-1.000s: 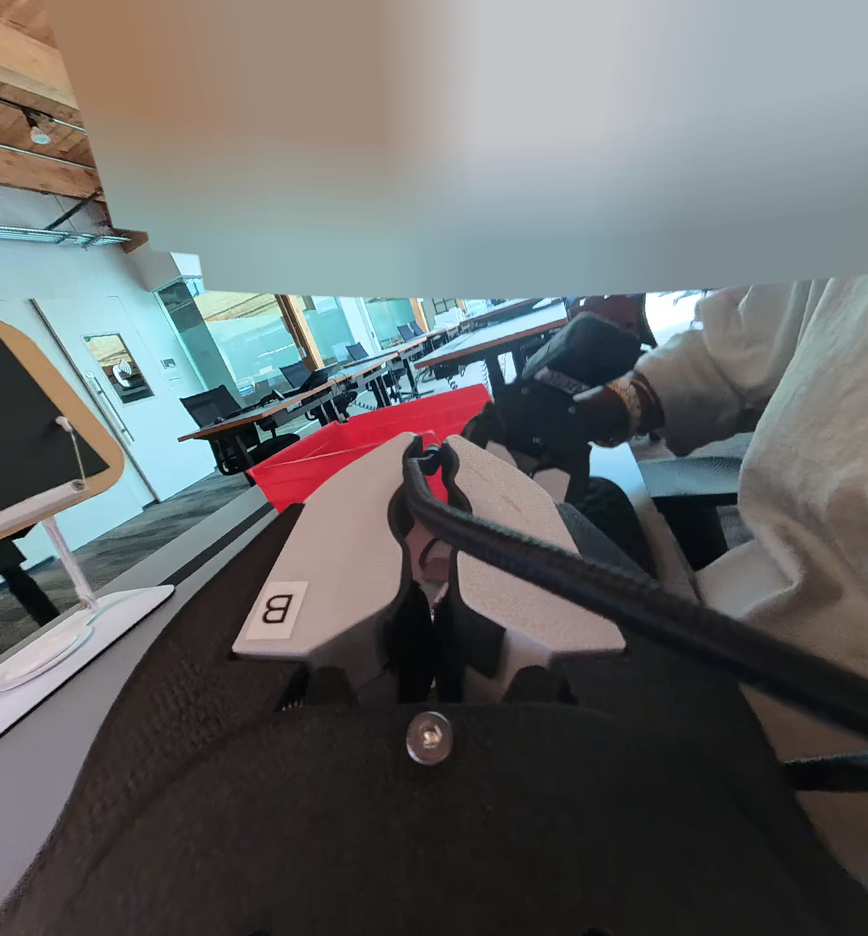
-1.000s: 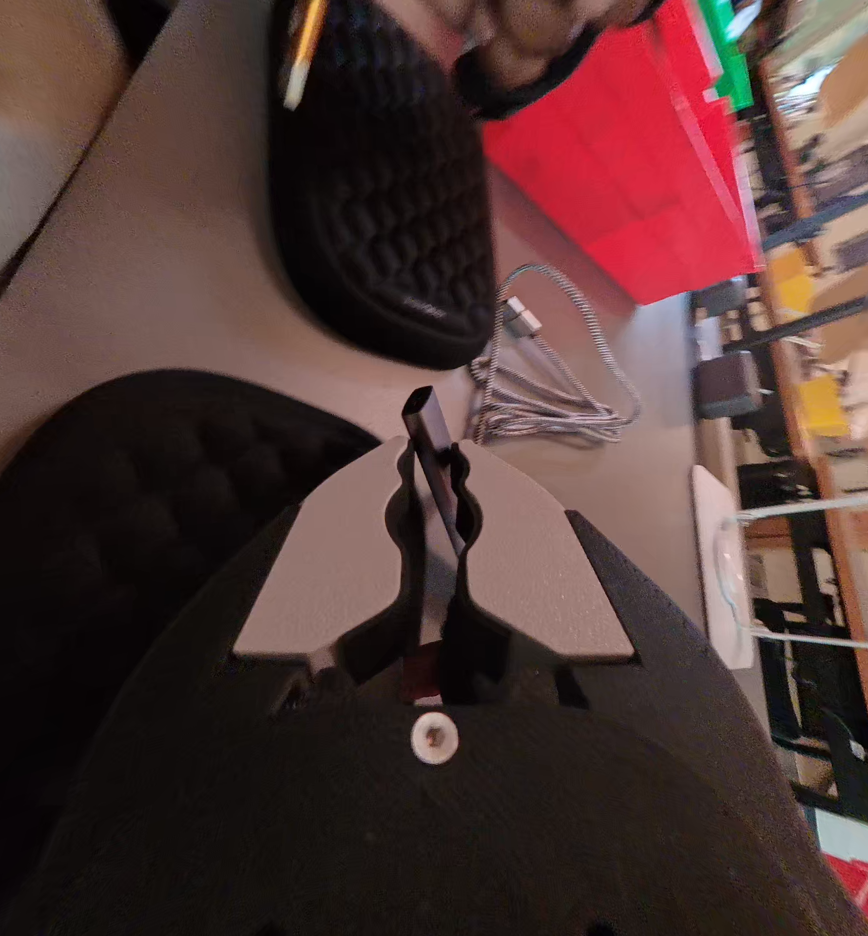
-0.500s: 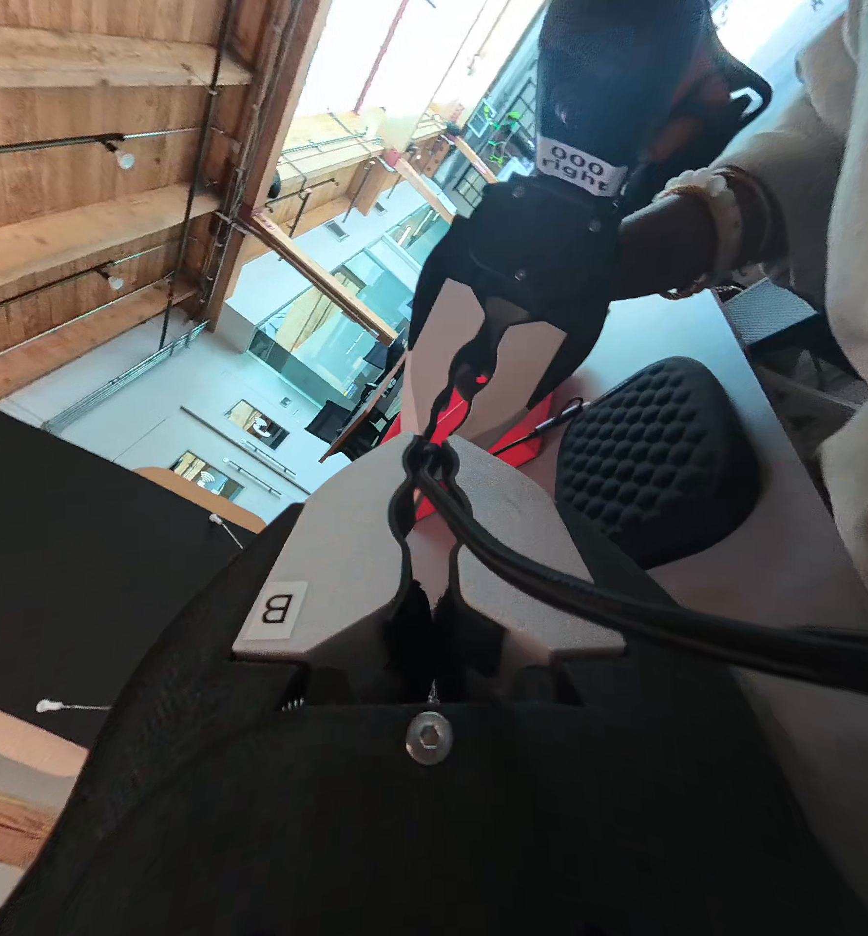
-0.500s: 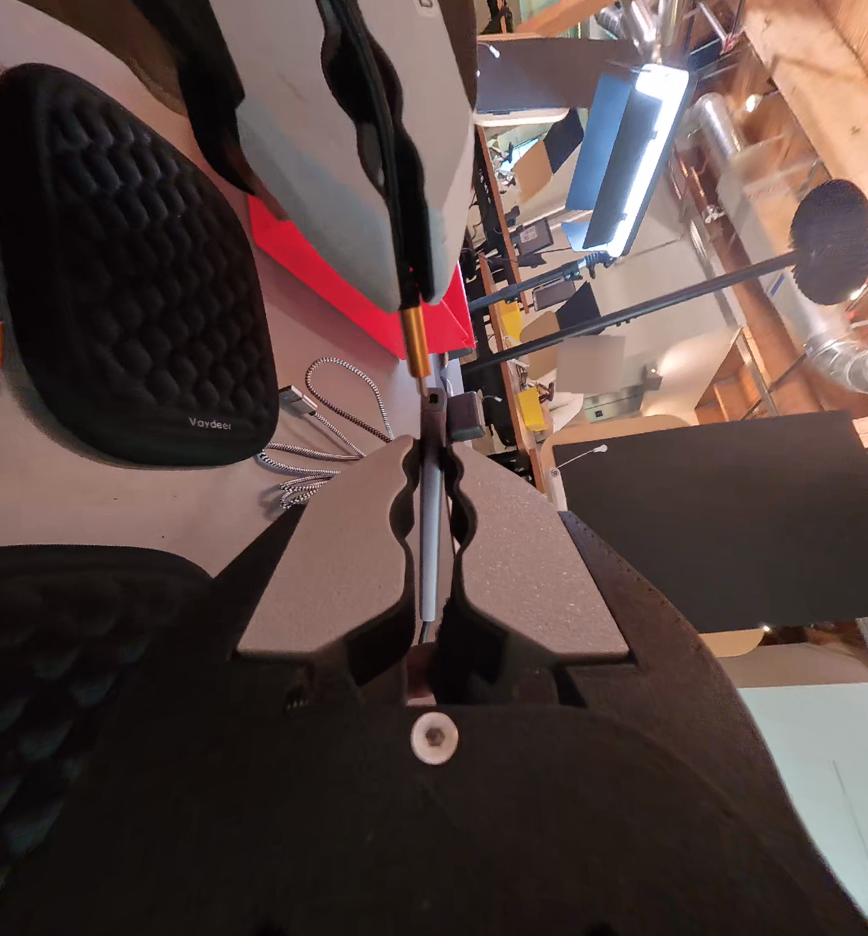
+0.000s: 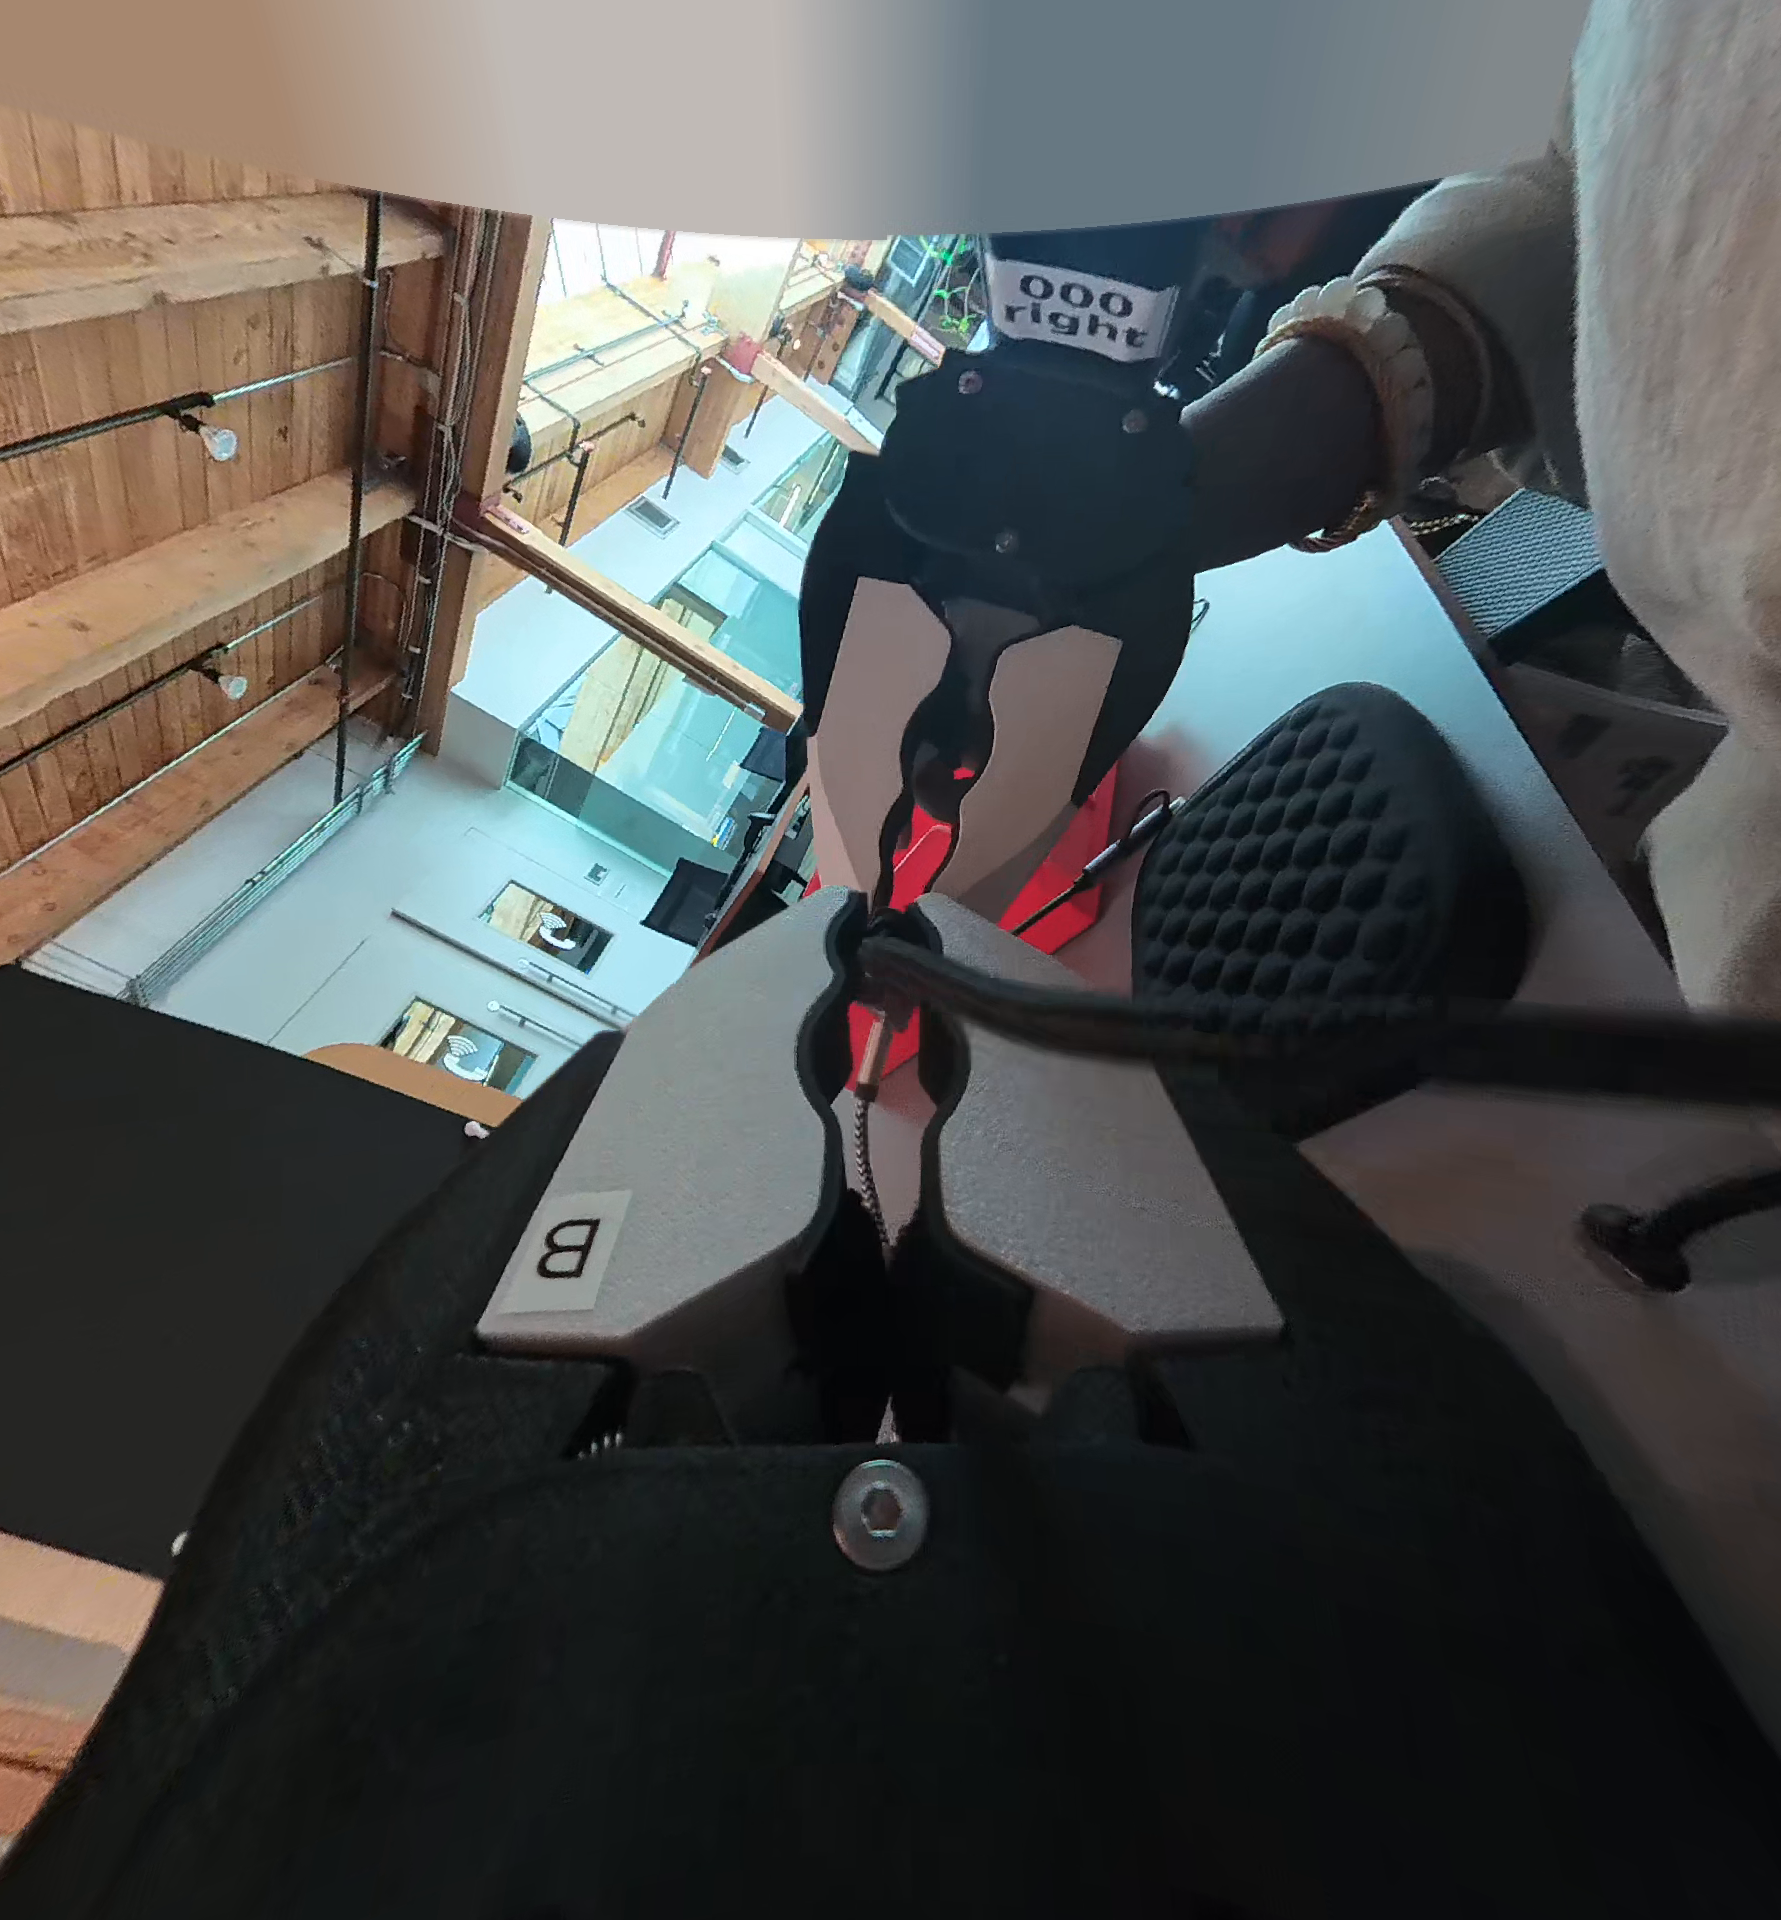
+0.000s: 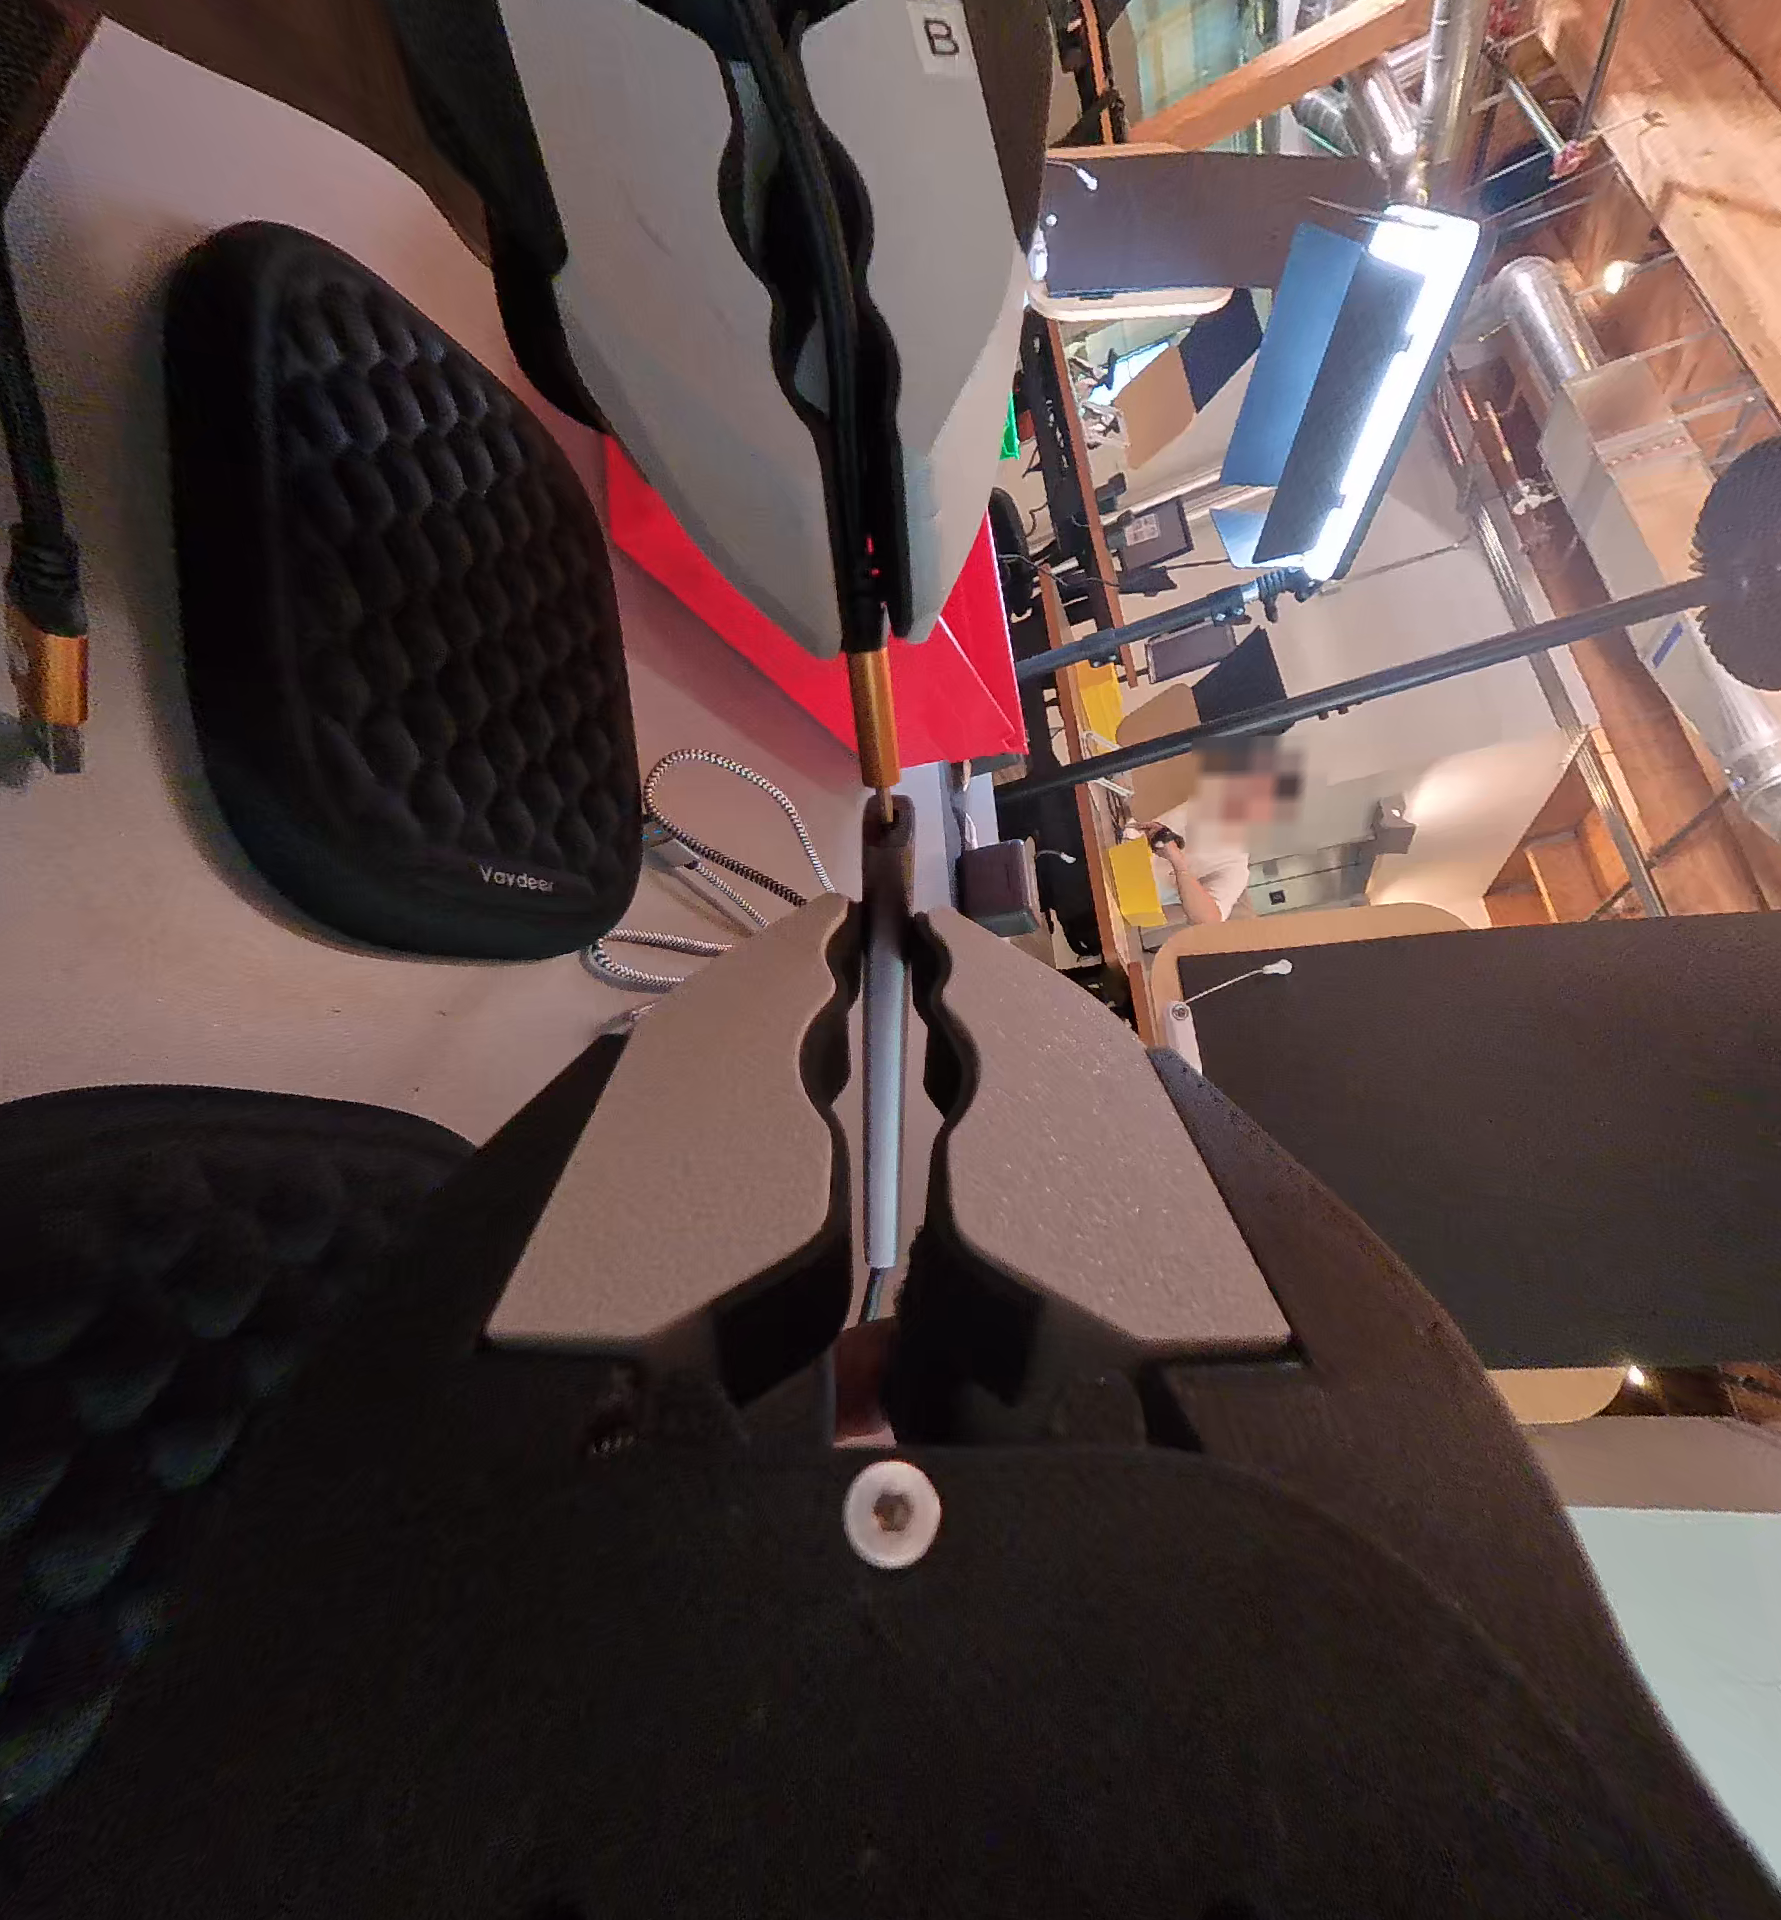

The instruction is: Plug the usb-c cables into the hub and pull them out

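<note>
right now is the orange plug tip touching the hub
Touching: the right wrist view shows the orange plug tip meeting the hub end port, no gap visible.

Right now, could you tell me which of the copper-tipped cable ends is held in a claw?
The copper-tipped plug at the hub, pinched in the left claw. The other copper plug lies loose on the table.

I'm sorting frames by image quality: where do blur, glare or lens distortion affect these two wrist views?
Left wrist view: sharp at the left gripper, but the black cable smears toward the right edge; the skylight is blown out. Right wrist view: crisp on the plug and hub; the light panel glares; wide-angle bending curves the edges.
</note>
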A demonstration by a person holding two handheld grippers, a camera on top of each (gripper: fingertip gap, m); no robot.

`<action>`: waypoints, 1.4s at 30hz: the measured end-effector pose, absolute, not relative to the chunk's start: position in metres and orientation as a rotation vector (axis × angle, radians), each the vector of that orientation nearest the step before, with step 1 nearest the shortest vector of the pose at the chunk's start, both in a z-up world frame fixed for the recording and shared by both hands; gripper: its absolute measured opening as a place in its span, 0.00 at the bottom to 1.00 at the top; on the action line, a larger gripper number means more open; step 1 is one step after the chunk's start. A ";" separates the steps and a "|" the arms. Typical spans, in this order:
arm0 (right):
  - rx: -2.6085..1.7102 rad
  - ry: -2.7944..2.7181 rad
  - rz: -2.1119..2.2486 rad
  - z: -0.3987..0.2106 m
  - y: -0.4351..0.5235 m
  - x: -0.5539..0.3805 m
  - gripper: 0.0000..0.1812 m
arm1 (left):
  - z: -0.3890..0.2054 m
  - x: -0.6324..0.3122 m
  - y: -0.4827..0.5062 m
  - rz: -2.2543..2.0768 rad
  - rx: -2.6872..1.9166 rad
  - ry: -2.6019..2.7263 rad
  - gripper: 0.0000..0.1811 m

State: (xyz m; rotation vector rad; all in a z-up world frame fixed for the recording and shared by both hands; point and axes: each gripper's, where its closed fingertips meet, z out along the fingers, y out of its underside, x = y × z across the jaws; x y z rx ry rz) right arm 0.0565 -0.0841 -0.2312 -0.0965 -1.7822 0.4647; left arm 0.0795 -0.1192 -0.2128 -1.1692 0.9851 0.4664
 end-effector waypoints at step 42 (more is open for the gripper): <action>-0.035 -1.768 0.678 -0.227 -0.112 0.070 0.04 | -0.206 0.089 -0.137 -0.082 -1.138 0.894 0.03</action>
